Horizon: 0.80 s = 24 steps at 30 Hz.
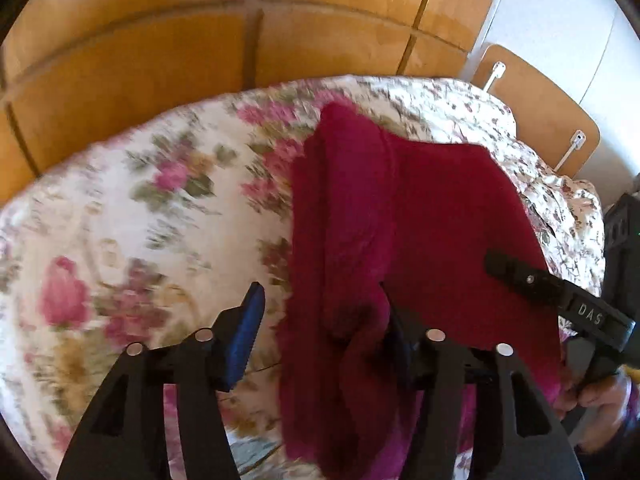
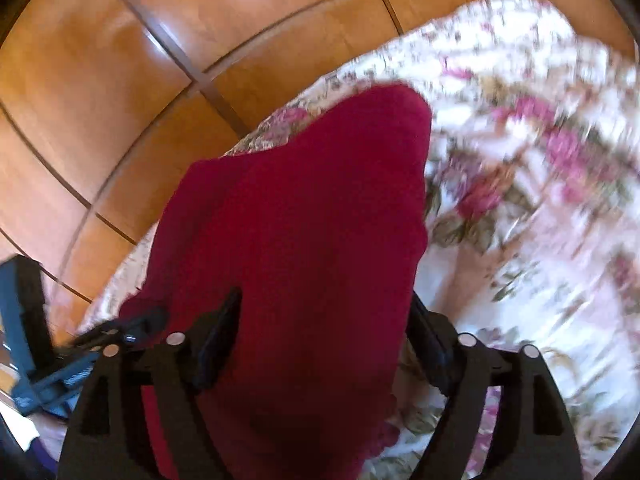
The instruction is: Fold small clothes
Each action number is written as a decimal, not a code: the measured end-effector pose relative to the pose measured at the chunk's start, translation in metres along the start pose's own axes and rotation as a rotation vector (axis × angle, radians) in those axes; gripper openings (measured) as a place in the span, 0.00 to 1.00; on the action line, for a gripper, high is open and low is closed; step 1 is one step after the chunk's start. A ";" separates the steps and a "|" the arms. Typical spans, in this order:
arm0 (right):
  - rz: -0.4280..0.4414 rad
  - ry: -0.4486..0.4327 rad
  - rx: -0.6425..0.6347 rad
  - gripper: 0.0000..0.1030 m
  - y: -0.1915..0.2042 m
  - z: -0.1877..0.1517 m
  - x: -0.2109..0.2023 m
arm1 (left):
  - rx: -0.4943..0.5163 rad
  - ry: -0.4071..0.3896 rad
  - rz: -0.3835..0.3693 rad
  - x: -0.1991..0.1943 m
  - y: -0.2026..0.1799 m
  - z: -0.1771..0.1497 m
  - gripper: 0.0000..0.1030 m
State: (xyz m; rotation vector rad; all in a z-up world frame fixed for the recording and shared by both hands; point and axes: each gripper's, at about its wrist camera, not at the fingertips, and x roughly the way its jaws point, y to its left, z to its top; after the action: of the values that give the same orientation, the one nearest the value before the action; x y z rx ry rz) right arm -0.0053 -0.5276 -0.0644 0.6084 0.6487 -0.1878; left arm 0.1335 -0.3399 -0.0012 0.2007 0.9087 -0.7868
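A dark red knitted garment (image 1: 400, 216) lies folded lengthwise on the floral bedspread (image 1: 140, 208). My left gripper (image 1: 322, 320) is open over its near end. The blue left pad (image 1: 248, 332) stands clear of the cloth, and a thick fold of it sits against the right finger. One finger of the right gripper (image 1: 532, 280) reaches in over the garment's right edge. In the right wrist view the same garment (image 2: 312, 208) runs between the wide-apart fingers of my right gripper (image 2: 326, 328), which is open. The left gripper (image 2: 104, 336) shows blurred at the garment's left corner.
The bed's far edge (image 1: 200, 108) drops to orange-brown wooden panels (image 1: 160, 52). A light wooden board (image 1: 532, 108) stands past the bed's right corner beside a white wall. A hand (image 1: 600, 396) holds the right gripper's handle at lower right. Both views are motion-blurred.
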 end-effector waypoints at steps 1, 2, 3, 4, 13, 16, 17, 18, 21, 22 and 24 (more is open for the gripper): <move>-0.028 -0.021 -0.018 0.77 0.007 0.000 -0.008 | 0.002 -0.021 0.010 -0.007 -0.002 -0.002 0.55; -0.063 -0.066 -0.047 0.77 0.017 -0.002 -0.023 | 0.001 -0.039 0.024 -0.013 -0.001 -0.004 0.58; -0.080 -0.099 -0.069 0.77 0.025 -0.003 -0.032 | -0.003 -0.057 0.047 -0.018 0.000 -0.008 0.58; -0.086 -0.120 -0.085 0.77 0.024 -0.001 -0.041 | -0.007 -0.064 0.060 -0.027 -0.005 -0.014 0.59; -0.278 -0.064 -0.355 0.57 0.068 -0.059 -0.027 | -0.038 -0.004 0.167 -0.013 0.000 -0.029 0.66; -0.314 -0.094 -0.380 0.58 0.068 -0.066 -0.025 | -0.008 -0.039 0.192 -0.028 -0.006 -0.031 0.66; -0.306 -0.095 -0.367 0.61 0.068 -0.065 -0.028 | 0.003 -0.053 0.203 -0.036 -0.008 -0.033 0.66; -0.292 -0.096 -0.350 0.65 0.063 -0.062 -0.029 | 0.008 -0.068 0.205 -0.044 -0.009 -0.036 0.66; -0.256 -0.106 -0.312 0.76 0.063 -0.061 -0.042 | -0.007 -0.121 0.207 -0.068 -0.009 -0.045 0.73; -0.250 -0.113 -0.305 0.80 0.062 -0.062 -0.046 | -0.020 -0.143 0.207 -0.078 -0.008 -0.049 0.74; -0.249 -0.136 -0.290 0.87 0.067 -0.069 -0.058 | -0.041 -0.171 0.206 -0.094 -0.007 -0.057 0.74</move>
State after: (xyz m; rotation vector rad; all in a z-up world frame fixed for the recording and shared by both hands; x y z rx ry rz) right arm -0.0628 -0.4348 -0.0405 0.2328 0.6052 -0.3571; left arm 0.0587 -0.2685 0.0367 0.1849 0.7288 -0.5842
